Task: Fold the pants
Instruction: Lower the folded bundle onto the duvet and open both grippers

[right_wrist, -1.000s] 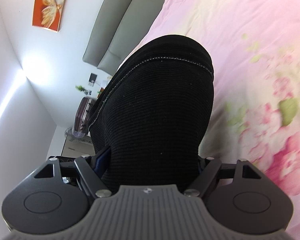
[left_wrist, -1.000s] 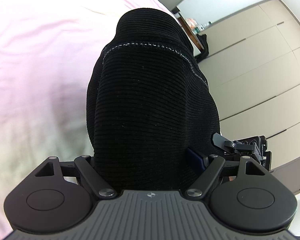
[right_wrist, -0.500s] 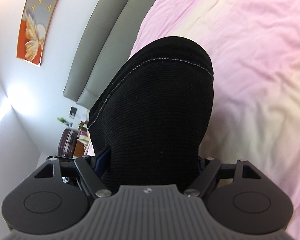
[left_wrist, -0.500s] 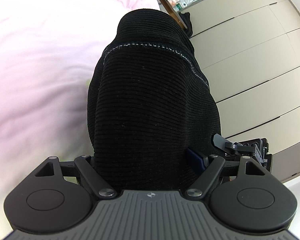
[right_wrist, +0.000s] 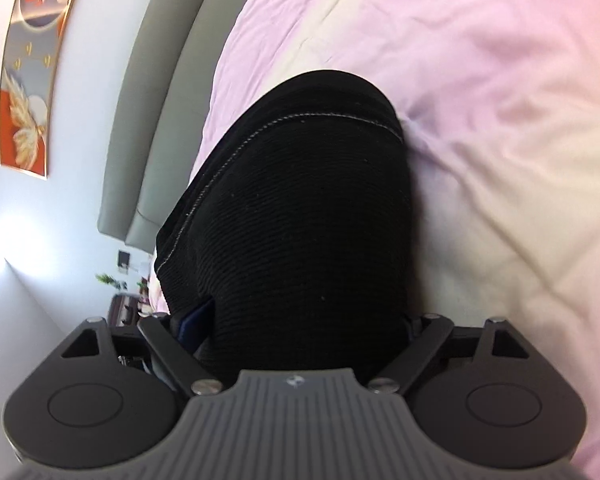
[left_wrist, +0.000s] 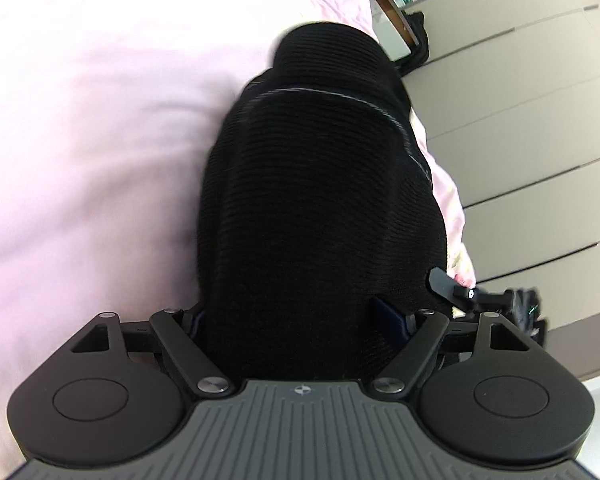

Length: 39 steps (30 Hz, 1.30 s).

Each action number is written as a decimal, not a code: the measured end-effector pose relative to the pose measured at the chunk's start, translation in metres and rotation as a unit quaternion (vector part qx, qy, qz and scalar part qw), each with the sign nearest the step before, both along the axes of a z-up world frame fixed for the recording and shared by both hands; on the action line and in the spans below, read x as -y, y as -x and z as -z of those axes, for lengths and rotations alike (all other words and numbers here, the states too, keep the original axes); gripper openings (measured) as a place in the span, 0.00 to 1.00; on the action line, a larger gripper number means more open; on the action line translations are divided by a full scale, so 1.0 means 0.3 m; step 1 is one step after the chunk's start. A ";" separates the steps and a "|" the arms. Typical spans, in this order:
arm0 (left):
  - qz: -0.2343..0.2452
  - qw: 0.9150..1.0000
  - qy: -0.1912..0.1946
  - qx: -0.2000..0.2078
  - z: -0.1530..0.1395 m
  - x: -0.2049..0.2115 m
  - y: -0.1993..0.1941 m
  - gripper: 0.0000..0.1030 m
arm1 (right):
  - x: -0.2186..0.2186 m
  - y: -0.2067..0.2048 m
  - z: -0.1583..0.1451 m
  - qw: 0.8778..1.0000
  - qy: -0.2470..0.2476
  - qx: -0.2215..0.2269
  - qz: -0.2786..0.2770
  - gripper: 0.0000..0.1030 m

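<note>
The black ribbed pants [left_wrist: 320,208] drape over my left gripper [left_wrist: 300,320] and hide its fingers; only a blue pad [left_wrist: 388,318] peeks out at the right. It is shut on the pants. In the right wrist view the same black pants [right_wrist: 300,220], with a pale stitched hem line, cover my right gripper [right_wrist: 300,320], which is also shut on them. Both hold the fabric above the pink bed sheet [left_wrist: 100,140]. The other gripper's black parts [left_wrist: 480,296] show at the right in the left wrist view.
The pink and cream bed sheet [right_wrist: 500,140] spreads below. A grey padded headboard [right_wrist: 160,100] and a wall picture [right_wrist: 32,80] are at the left. Beige wardrobe doors [left_wrist: 540,120] and a small table with items [left_wrist: 396,8] stand beyond the bed's edge.
Both grippers have swung along the bed while still holding the pants. More fabric now bulges beyond the hem in the left wrist view; the floral part of the sheet has left the right view.
</note>
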State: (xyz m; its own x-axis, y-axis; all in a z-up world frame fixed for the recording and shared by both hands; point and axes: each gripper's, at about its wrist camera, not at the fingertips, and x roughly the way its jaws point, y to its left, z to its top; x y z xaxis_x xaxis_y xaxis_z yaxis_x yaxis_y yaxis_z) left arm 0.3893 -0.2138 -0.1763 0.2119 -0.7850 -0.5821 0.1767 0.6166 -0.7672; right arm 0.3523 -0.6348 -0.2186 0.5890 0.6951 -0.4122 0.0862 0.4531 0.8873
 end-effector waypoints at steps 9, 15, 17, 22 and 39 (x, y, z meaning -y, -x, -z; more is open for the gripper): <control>0.008 0.999 -0.034 0.033 -0.028 -0.068 0.013 0.91 | 0.038 0.143 -0.045 0.999 0.024 0.005 0.039 0.81; 0.009 0.998 -0.053 0.040 -0.068 -0.063 0.024 0.91 | 0.015 0.268 -0.062 0.998 0.049 -0.029 0.035 0.83; 0.007 0.997 -0.063 0.035 -0.056 -0.019 0.041 0.91 | -0.012 0.307 -0.051 0.997 0.068 -0.044 0.020 0.82; 0.000 0.992 -0.109 0.062 -0.092 0.028 0.107 0.91 | -0.052 0.371 -0.053 0.992 0.104 -0.067 0.022 0.70; 0.004 0.975 -0.205 0.087 -0.273 -0.050 0.353 0.90 | -0.307 0.576 -0.312 0.954 0.283 -0.094 0.023 0.63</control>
